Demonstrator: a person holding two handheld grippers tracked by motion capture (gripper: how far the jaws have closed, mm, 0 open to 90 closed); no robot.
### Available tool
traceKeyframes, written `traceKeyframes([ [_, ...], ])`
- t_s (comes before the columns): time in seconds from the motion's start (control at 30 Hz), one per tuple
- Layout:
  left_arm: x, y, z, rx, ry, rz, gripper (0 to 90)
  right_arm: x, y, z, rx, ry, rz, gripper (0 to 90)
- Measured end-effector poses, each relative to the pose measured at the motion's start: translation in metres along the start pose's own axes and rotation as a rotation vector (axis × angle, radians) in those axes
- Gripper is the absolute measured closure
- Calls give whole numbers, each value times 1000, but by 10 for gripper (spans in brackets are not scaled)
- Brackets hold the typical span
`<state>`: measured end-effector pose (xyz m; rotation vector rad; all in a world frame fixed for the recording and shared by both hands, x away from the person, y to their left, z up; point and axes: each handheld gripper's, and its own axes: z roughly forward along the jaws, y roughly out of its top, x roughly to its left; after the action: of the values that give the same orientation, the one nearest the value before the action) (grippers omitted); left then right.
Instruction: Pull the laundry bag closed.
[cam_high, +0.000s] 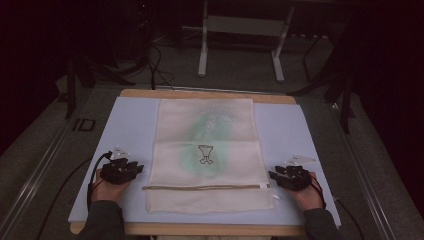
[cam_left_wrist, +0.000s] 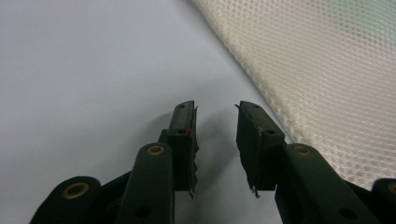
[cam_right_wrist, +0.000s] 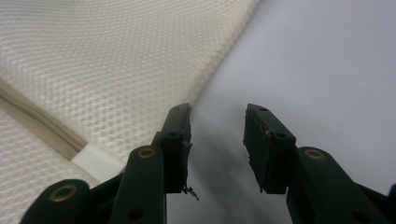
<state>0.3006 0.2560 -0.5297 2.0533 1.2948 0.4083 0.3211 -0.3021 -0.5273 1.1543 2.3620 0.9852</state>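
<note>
Mesh laundry bag (cam_high: 206, 150) lies flat mid-bench on the pale mat (cam_high: 130, 125), zipper (cam_high: 200, 187) looks closed, something green inside. Nothing started as far as I can judge: bag unhandled. My left gripper (cam_high: 131, 169) rests on the mat just beside the bag's left edge; right gripper (cam_high: 278, 176) near the right edge by the zipper end. Both sets of fingers gape wide, holding nothing, angled inward toward the bag.

The mesh bag (cam_high: 206, 152) lies mid-mat (cam_high: 130, 120), with the left claw (cam_high: 134, 169) and right claw (cam_high: 276, 175) flanking its near end.
</note>
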Motion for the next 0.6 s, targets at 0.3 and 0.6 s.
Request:
traceKeyframes([
  [0.3,0,0,-2,-15,-41,-4,680,3,2,-2,11,29,-12,606],
  [0.6,-3,1,-1,-14,-54,11,669,7,6,-6,2,62,-28,605],
])
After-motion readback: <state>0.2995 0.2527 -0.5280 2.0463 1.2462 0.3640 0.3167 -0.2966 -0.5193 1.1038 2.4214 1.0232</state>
